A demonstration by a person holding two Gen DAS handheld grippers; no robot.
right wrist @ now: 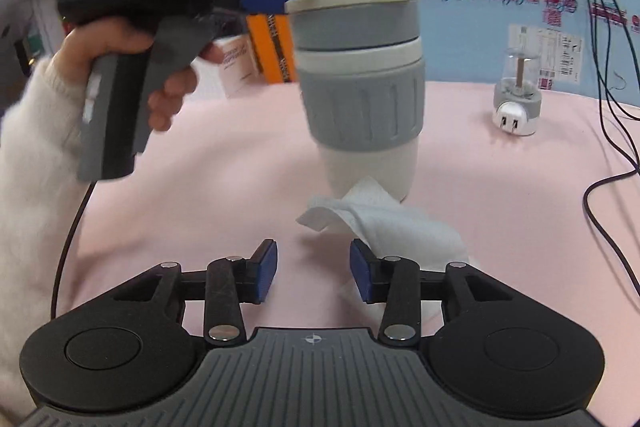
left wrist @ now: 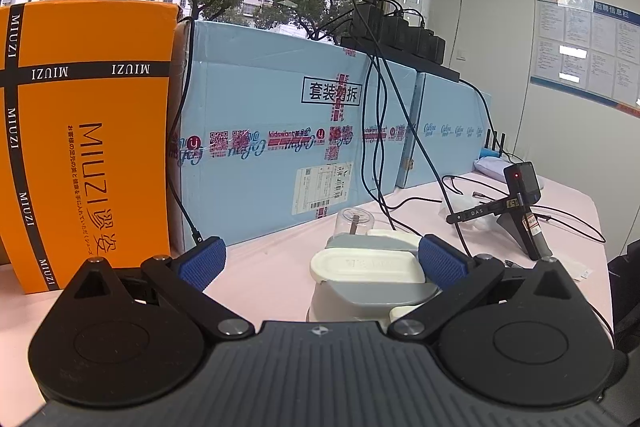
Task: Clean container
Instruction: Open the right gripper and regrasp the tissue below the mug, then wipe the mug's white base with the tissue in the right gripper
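A white and grey lidded container (right wrist: 358, 87) stands on the pink table, its base touching a crumpled white paper towel (right wrist: 384, 223). In the left wrist view the container (left wrist: 370, 277) sits low between the fingers of my left gripper (left wrist: 322, 261), which is open; the right blue pad (left wrist: 440, 261) is close to the lid, the left pad stands clear. My left gripper (right wrist: 256, 3) also shows in the right wrist view, reaching over the container's top. My right gripper (right wrist: 313, 275) is open and empty, just in front of the towel.
An orange MIUZI box (left wrist: 80, 143) and light blue cartons (left wrist: 288, 131) stand along the far side of the table. A small clear-domed plug-in device (right wrist: 518, 95) sits to the right. A camera on a stand (left wrist: 524, 203) and black cables (left wrist: 400, 131) lie at right.
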